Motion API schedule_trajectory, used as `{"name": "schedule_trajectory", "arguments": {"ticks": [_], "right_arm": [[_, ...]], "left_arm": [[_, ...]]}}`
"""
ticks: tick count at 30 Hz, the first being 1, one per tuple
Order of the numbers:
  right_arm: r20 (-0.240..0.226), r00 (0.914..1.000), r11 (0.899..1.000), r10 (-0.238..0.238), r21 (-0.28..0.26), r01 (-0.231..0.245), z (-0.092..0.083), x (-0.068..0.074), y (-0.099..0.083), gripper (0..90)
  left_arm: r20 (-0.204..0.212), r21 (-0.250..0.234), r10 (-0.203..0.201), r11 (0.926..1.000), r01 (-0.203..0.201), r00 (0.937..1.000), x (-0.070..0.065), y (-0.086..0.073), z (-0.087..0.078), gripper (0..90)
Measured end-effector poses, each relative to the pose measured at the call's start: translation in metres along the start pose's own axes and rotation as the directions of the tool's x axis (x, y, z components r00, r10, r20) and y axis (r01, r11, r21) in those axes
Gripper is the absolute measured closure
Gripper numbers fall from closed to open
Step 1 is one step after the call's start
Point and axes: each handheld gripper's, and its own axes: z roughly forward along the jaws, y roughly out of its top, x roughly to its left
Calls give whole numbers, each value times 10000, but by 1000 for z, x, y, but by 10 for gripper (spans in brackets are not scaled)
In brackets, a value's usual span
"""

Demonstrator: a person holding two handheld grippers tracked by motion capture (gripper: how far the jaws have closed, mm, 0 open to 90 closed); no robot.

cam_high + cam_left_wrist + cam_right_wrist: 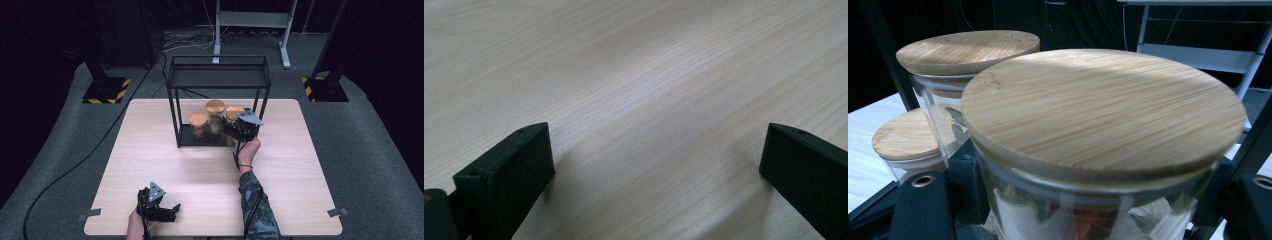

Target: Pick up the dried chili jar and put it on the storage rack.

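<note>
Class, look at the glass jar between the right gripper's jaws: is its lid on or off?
On. The bamboo lid sits flat across the glass jar, covering its mouth with no gap visible.

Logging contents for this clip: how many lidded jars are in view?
3, all on the bottom shelf of the black rack: left jar, taller middle jar, and right jar, gripped by the right gripper. None appears hidden.

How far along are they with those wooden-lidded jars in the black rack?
Two jars, the short one and the tall one, already stand on the bottom shelf of the black rack. In hand: the right gripper is clamped around the third jar at the rack's right end. Whether it is going in or coming out can't be told. The left gripper rests open on the table.
</note>
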Motion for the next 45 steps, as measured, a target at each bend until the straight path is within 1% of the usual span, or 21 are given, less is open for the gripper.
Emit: {"name": "schedule_trajectory", "arguments": {"ticks": [22, 35, 36, 38, 39, 40, 41, 43, 44, 45], "right_arm": [[-519, 9986, 9998, -90, -188, 80, 3, -5, -2, 244], [-458, 9989, 9999, -37, -129, 31, 2, -4, -1, 240], [-406, 9992, 9999, 40, -124, -45, 1, -4, -1, 231], [-422, 9991, 9999, 47, -100, -51, 1, -3, -2, 186], [-422, 9991, 9999, 47, -100, -51, 1, -3, -2, 186], [-420, 9991, 9999, 75, -71, -78, 1, -3, -2, 166], [-339, 9994, 9999, 73, -90, -76, 0, -3, -3, 157], [-402, 9991, 9998, 100, -138, -105, -2, -2, -3, 147], [-403, 9991, 9999, 89, -94, -93, -4, 0, -2, 123], [-357, 9994, 10000, 50, -79, -53, -4, 2, -2, 117]], "left_arm": [[-1, 5, 6, 10000, -6, 10000, 0, 0, 0, 3], [8, 5, 17, 10000, -17, 10000, 0, 0, 0, 3], [9, 4, 27, 10000, -27, 10000, 0, 0, 0, 3], [11, 7, 27, 10000, -27, 10000, 0, 0, 0, 3], [11, 7, 27, 10000, -27, 10000, 0, 0, 0, 3], [12, 6, 27, 10000, -27, 10000, 0, 0, 0, 3], [12, 3, 22, 10000, -22, 10000, 0, 0, 0, 3], [12, 4, 24, 10000, -24, 10000, 0, 0, 0, 3], [13, 5, 20, 10000, -20, 10000, 0, 0, 0, 3], [12, 6, 23, 10000, -23, 10000, 0, 0, 0, 3]]}}
